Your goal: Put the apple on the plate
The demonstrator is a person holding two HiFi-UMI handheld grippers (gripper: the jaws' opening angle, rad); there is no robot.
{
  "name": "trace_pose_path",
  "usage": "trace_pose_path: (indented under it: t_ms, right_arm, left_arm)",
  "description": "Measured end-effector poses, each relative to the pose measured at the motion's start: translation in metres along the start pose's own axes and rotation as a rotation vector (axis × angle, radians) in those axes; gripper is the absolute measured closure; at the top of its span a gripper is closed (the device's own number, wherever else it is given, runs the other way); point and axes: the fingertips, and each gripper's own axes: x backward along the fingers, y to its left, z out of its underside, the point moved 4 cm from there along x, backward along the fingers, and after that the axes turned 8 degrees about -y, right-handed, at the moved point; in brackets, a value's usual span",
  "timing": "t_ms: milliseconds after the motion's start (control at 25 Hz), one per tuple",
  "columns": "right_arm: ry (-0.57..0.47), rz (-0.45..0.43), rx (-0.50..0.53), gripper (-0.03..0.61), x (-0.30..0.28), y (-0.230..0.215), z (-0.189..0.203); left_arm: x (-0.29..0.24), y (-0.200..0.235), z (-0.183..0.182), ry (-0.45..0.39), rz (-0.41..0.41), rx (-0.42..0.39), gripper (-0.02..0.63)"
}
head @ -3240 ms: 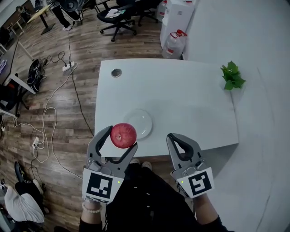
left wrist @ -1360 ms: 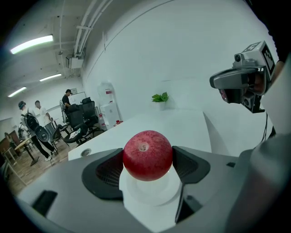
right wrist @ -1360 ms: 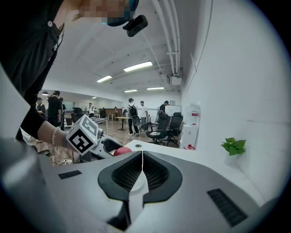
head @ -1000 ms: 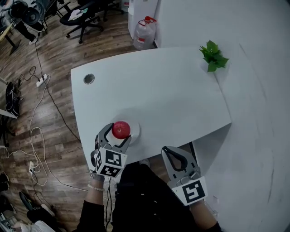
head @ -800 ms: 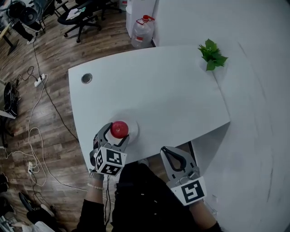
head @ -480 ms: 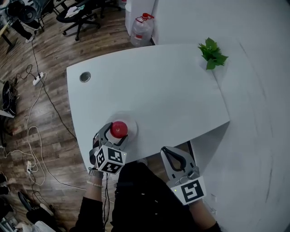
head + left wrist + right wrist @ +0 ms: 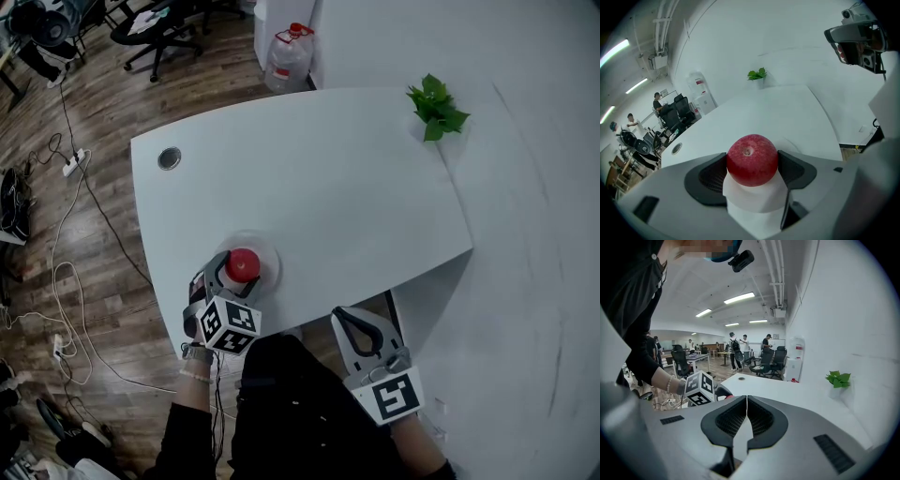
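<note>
A red apple [image 7: 243, 265] is clamped between the jaws of my left gripper [image 7: 240, 270], which is shut on it. The apple sits over a white plate [image 7: 270, 249] near the table's near-left edge. I cannot tell whether the apple touches the plate. In the left gripper view the apple [image 7: 752, 159] fills the gap between the two dark pads, and the plate's rim [image 7: 800, 146] shows faintly to its right. My right gripper [image 7: 349, 317] hangs off the table's front edge, in front of the person's body. Its jaws are shut with nothing between them [image 7: 746, 404].
The white table [image 7: 328, 187] has a cable hole [image 7: 169, 157] at its far left and a small green plant [image 7: 436, 108] at its far right by the white wall. A water bottle [image 7: 281, 58], office chairs and floor cables [image 7: 66, 272] lie beyond and left of the table.
My left gripper has carried the apple from in front of the table edge forward and down onto the plate area. The right gripper has stayed shut near the body.
</note>
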Motion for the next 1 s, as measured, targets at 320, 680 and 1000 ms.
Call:
trace_pose_path:
  t_ms: [320, 680, 1000]
  right_arm:
    - [0.018, -0.013, -0.003, 0.535, 0.0012, 0.0004, 0.0064]
    - [0.021, -0.015, 0.015, 0.535, -0.0008, 0.0033, 0.0071]
    - [0.023, -0.006, 0.012, 0.535, -0.0013, 0.003, 0.0058]
  left_arm:
    - [-0.0031, -0.0019, -0.0004, -0.008, -0.002, -0.015, 0.261]
    - [-0.0051, -0.0009, -0.0005, -0.025, 0.011, -0.004, 0.261]
    - [-0.0045, -0.0001, -0.0048, -0.042, 0.027, 0.01, 0.261]
